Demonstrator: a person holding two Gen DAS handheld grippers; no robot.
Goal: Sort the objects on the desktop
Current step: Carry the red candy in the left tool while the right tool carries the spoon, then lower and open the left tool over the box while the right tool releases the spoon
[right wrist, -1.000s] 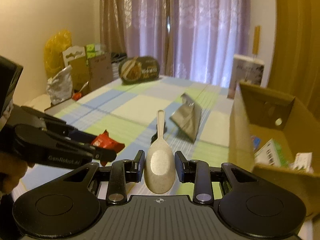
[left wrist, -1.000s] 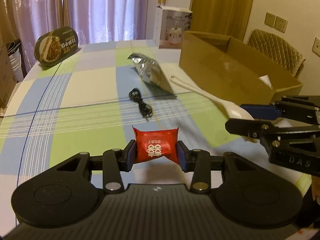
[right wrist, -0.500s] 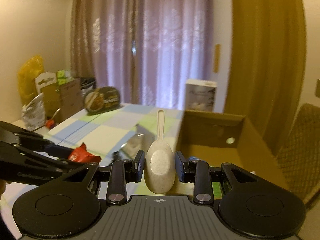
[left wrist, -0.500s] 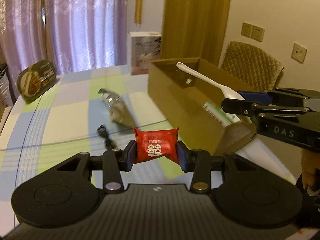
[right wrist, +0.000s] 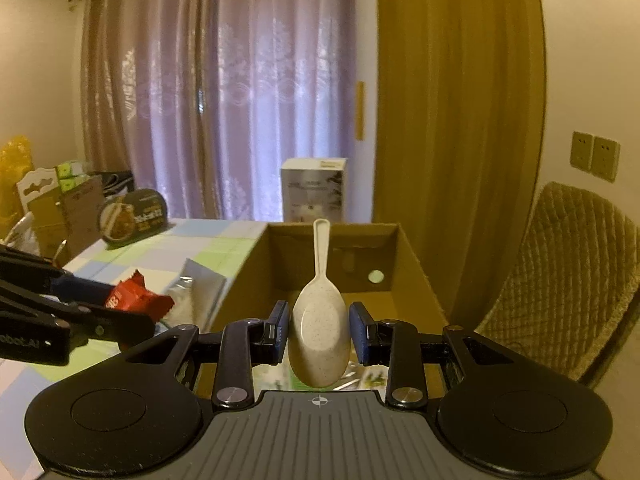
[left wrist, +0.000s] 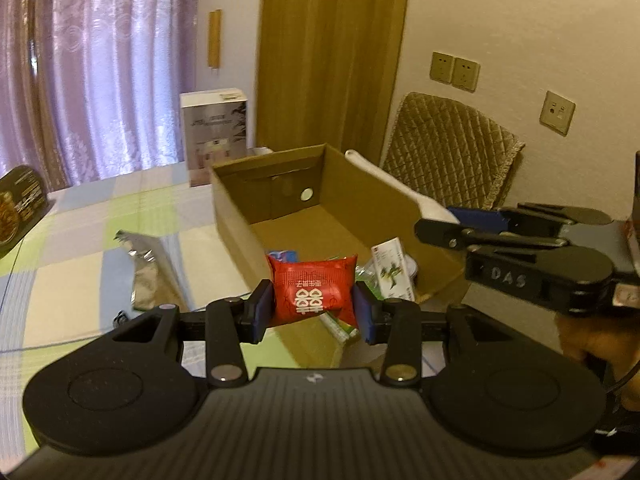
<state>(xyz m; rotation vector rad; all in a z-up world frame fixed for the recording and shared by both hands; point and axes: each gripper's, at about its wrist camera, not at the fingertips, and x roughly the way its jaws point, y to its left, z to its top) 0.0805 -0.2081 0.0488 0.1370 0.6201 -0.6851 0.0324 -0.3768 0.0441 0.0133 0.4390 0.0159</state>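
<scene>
left gripper (left wrist: 314, 307): jaws clamped on red foil snack packet (left wrist: 314, 294), above near rim of open brown cardboard box (left wrist: 234, 216) | right gripper (right wrist: 319, 332): jaws pinching speckled cream plastic rice spoon (right wrist: 320, 328) by bowl, handle pointing over box

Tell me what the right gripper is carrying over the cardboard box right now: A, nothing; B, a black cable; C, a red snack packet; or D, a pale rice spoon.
D: in the right wrist view the right gripper holds a pale rice spoon between its fingers above the cardboard box; the red snack packet is in the left gripper.
</scene>
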